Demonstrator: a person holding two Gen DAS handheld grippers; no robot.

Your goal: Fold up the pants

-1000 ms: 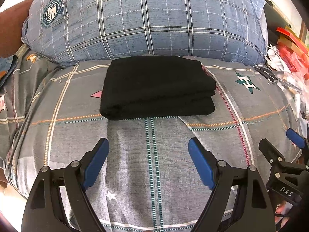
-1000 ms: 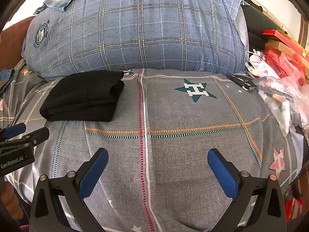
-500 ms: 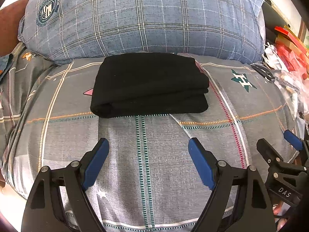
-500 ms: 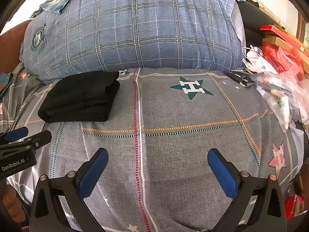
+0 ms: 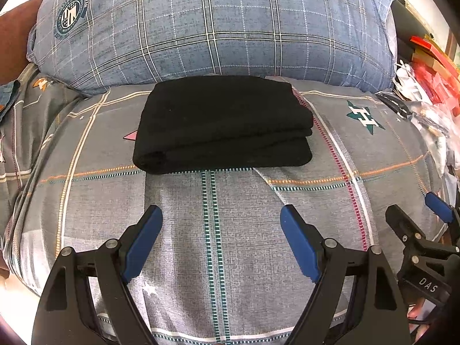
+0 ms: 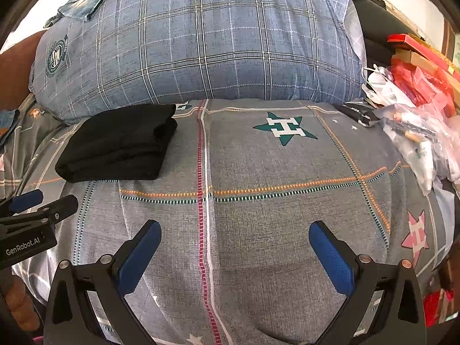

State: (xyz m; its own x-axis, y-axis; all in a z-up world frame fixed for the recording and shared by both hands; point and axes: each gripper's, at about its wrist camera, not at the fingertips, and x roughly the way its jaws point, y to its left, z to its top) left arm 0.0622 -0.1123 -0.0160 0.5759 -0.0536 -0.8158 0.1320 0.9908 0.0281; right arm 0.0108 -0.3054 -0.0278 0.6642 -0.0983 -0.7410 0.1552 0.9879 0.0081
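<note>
While the black folded fabric pants (image 5: 222, 123) lie as a neat stack near the far edge of the grey checked bed (image 5: 212, 230), just against the blue plaid pillow (image 5: 212, 26), the left gripper (image 5: 221, 230) and right gripper (image 6: 234, 247) both hover with fingers spread wide and empty. The fold looks finished; a careless nudge could tip the soft layers apart. No container holds anything here.

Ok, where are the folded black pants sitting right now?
The folded black pants lie on the grey plaid bedspread, just in front of the big blue plaid pillow; in the right wrist view they sit upper left.
</note>
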